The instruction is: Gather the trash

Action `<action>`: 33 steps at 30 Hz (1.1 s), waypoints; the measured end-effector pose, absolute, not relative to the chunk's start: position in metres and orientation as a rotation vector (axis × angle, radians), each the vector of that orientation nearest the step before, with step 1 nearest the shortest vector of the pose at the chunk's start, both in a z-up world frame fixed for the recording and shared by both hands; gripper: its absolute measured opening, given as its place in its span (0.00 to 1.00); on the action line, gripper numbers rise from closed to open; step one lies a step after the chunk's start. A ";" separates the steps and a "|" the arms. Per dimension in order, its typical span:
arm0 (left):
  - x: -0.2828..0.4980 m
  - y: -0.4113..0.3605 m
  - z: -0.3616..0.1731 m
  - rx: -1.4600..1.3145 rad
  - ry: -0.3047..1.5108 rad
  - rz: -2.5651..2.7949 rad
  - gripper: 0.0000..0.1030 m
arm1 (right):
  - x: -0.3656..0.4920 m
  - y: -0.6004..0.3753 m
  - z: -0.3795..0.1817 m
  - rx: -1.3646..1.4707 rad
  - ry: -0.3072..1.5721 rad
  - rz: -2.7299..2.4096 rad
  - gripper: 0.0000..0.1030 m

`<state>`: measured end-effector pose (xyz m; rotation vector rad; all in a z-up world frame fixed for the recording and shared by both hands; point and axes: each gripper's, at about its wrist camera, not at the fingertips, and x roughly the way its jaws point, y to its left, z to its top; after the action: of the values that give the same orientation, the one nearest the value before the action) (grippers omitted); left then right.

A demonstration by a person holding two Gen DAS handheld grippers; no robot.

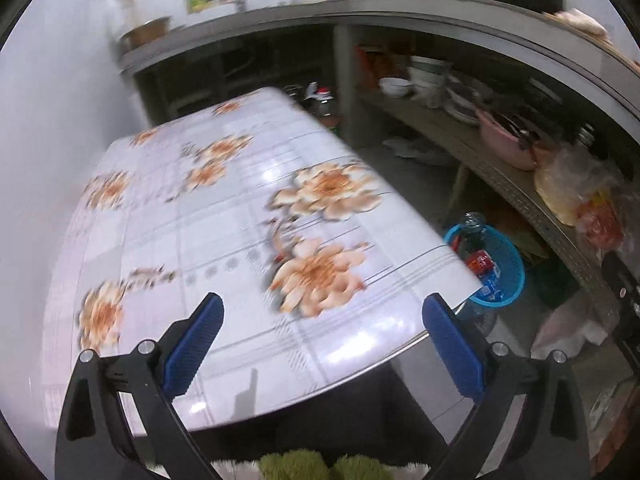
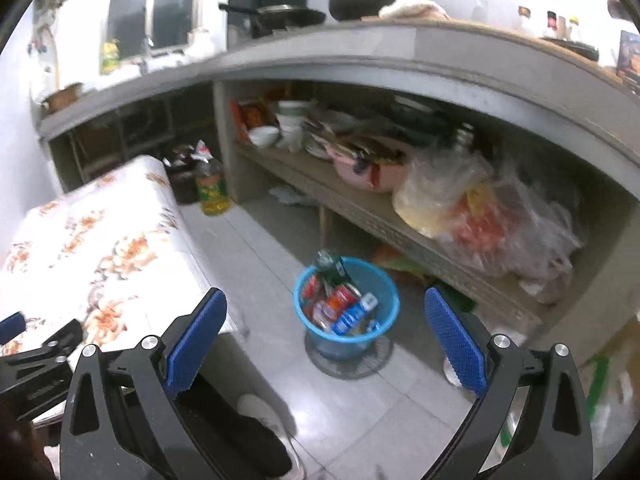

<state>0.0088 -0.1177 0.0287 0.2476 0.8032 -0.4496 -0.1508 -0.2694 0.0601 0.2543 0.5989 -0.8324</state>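
Between the right gripper (image 2: 326, 344) pads: nothing, jaws spread wide, aimed down at the blue basket (image 2: 347, 309) on the floor just ahead, wrappers (image 2: 340, 304) heaped inside (upright, beside the table). Over the flowered table (image 1: 224, 216), left gripper (image 1: 323, 344) likewise wide and empty; basket off past its right corner. No loose trash visible there.

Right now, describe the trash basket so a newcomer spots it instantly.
Start at the long grey counter with its cluttered lower shelf. On the tiled floor in front of that shelf, beside the floral table, stands a small basket. It is the only bright blue thing there, round, with colourful wrappers inside.
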 end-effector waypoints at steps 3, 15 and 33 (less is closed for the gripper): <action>0.009 -0.111 0.029 0.256 0.796 -0.397 0.95 | -0.151 -0.272 0.053 0.269 0.630 -0.878 0.92; 0.015 -0.098 0.029 0.229 0.823 -0.314 0.95 | -0.155 -0.268 0.046 0.277 0.663 -0.917 0.92; 0.015 -0.103 0.025 0.254 0.830 -0.311 0.95 | -0.157 -0.268 0.045 0.287 0.669 -0.917 0.92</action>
<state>0.0146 -0.1030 0.0250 0.2540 0.8302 -0.3111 -0.1568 -0.2679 0.0448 0.2870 0.6688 -0.9165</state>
